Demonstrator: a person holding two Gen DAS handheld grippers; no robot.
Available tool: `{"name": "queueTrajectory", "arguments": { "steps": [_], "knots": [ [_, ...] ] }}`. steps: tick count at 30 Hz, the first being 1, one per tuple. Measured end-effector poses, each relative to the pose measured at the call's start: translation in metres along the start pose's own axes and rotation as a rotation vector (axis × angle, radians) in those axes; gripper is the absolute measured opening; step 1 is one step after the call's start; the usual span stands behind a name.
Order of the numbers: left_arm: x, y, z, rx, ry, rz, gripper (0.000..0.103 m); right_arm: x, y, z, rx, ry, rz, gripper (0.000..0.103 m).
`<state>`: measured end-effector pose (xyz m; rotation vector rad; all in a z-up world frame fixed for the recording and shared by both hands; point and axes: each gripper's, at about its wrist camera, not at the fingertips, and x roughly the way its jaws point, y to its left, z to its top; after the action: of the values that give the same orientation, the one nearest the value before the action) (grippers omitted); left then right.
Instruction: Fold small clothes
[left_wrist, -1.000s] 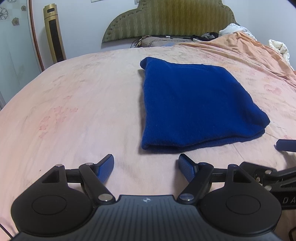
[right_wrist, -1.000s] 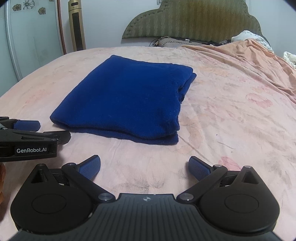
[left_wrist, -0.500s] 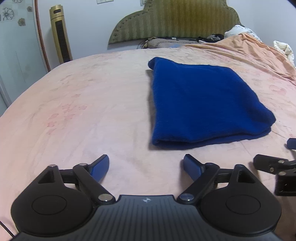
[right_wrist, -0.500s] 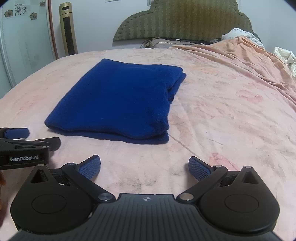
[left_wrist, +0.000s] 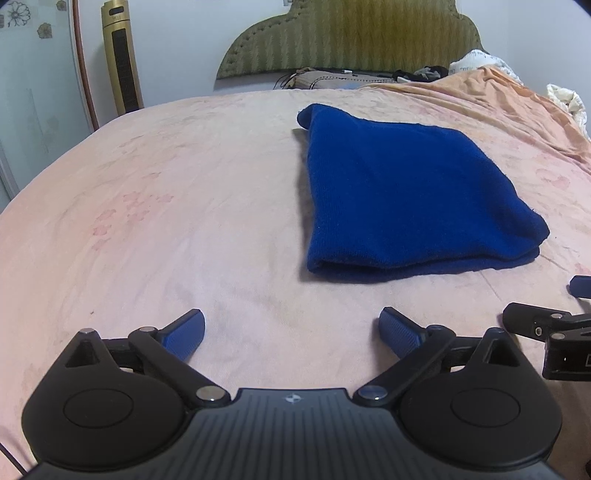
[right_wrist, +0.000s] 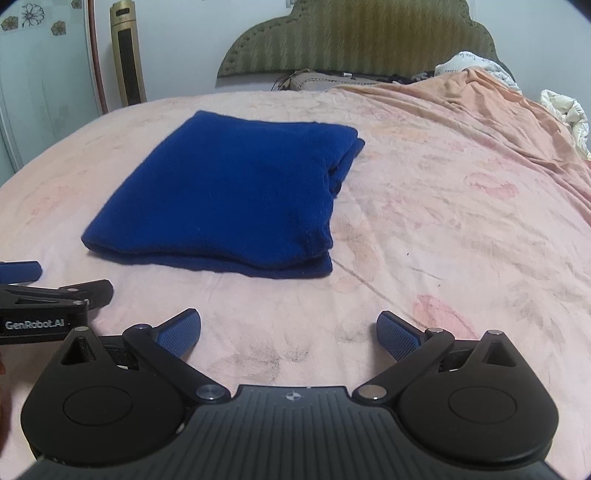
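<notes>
Nearest, the left claw (left_wrist: 291, 334) is seen spread wide w/ nothing between its blue ribbed pads (left_wrist: 400, 332); the right claw (right_wrist: 289, 332) is likewise spread wide and empty. Both are held low over the pink floral-print bedsheet (left_wrist: 166, 221), side by side, w/ each claw's black linkage visible at the edge of the other's view.

Just beyond, the folded dark-blue knit garment (left_wrist: 402, 195) is laid flat on the bed, approx. rectangular, w/ stacked layers visible at its near edge; it is touched by neither claw.

Vs. 1 s ago, both claws have been drawn back: more bare sheet is now seen between pads and garment, and the garment's shape is unchanged. This is read as a retreat after the final fold, so the piece is judged done or nearly so; no further garment is seen within reach.

Farther off, a crumpled peach-coloured blanket (right_wrist: 498, 107) is heaped at the right, w/ the green padded headboard (right_wrist: 354, 37) and a gold tower fan (left_wrist: 122, 55) at the back wall.
</notes>
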<state>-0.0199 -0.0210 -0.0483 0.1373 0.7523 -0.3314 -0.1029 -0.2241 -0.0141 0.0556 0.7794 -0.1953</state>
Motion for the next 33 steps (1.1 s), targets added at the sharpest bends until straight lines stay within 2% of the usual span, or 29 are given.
{"name": "queueTrajectory", "arguments": {
  "steps": [4,8,13,33],
  "knots": [
    [0.001,0.001,-0.001,-0.003,-0.001,-0.002,0.103,0.009,-0.001,0.0,-0.007,0.011,0.007,0.103],
    [-0.001,0.001,-0.005,-0.008,-0.022,0.0,0.103,0.01,0.003,-0.004,-0.043,-0.025,0.007,0.103],
    [-0.001,0.001,-0.01,-0.015,-0.039,0.004,0.103,0.01,0.003,-0.009,-0.026,-0.061,0.017,0.103],
    [-0.002,0.002,-0.012,-0.021,-0.048,0.003,0.103,0.01,0.006,-0.01,-0.03,-0.063,0.011,0.103]
  ]
}}
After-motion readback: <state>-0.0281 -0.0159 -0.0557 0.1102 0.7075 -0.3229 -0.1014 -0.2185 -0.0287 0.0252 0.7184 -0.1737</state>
